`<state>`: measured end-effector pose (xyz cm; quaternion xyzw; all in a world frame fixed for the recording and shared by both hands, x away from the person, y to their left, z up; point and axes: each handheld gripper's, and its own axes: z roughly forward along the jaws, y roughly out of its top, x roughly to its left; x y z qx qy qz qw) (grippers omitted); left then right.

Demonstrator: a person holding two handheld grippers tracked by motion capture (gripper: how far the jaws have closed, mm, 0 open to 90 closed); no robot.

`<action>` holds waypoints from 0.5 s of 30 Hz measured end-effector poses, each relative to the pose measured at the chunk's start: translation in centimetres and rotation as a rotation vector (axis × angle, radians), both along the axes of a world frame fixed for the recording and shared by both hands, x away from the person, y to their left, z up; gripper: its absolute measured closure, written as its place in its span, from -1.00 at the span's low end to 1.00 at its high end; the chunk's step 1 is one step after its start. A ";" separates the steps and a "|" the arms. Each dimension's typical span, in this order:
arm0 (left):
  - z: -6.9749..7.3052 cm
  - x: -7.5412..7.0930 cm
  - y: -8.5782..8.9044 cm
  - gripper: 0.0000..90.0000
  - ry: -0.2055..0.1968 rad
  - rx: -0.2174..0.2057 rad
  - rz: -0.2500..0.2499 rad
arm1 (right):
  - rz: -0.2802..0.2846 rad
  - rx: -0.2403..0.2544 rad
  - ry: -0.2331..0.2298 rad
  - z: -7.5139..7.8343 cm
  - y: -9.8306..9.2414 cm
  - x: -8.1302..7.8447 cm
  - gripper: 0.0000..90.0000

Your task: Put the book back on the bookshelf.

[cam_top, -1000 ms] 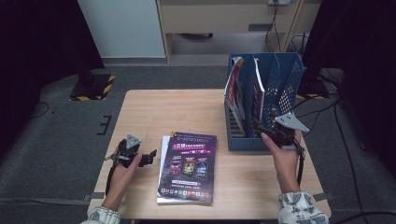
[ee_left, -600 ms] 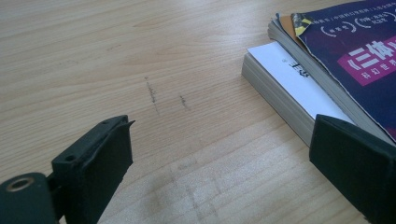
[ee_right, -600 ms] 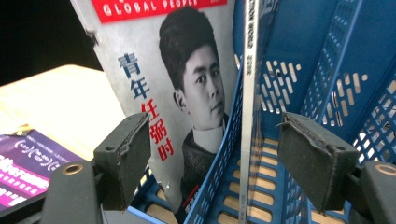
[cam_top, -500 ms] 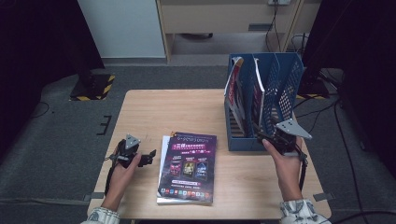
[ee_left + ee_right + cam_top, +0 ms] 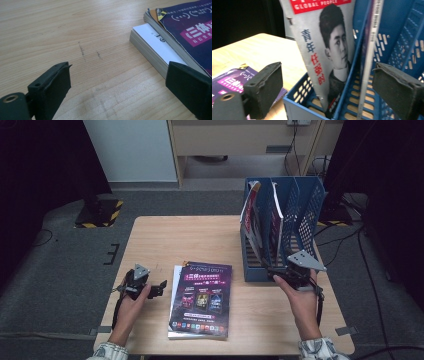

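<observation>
With right gripper (image 5: 280,274) just opened wide and empty at blue plastic file rack (image 5: 305,205) near table's right edge, draw back straight, sparing upright magazine (image 5: 324,50); left gripper (image 5: 159,289) open.

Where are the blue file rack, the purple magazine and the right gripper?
blue file rack (image 5: 311,210): high view, right perforated wall.
purple magazine (image 5: 202,299): high view, middle of the cover.
right gripper (image 5: 329,87): right gripper view, midway between its fingertips, jaws open.

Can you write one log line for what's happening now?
right claw: open, just let go | magazine: in blue rack | left claw: open beside book stack
</observation>
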<state>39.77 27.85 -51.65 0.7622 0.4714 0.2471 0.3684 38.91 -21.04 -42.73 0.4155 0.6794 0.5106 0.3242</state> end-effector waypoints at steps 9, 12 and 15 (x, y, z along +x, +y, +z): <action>0.0 0.0 -0.1 -0.88 -0.001 0.001 -0.004 | 0.067 -0.031 0.003 -0.3 2.6 -0.4 -0.81; 0.0 0.0 -0.1 -0.88 -0.001 0.002 -0.004 | 0.086 -0.035 0.005 -0.4 3.3 -0.6 -0.82; 0.0 0.0 -0.1 -0.88 -0.001 0.001 -0.004 | 0.108 -0.036 0.006 -0.5 4.0 -0.8 -0.82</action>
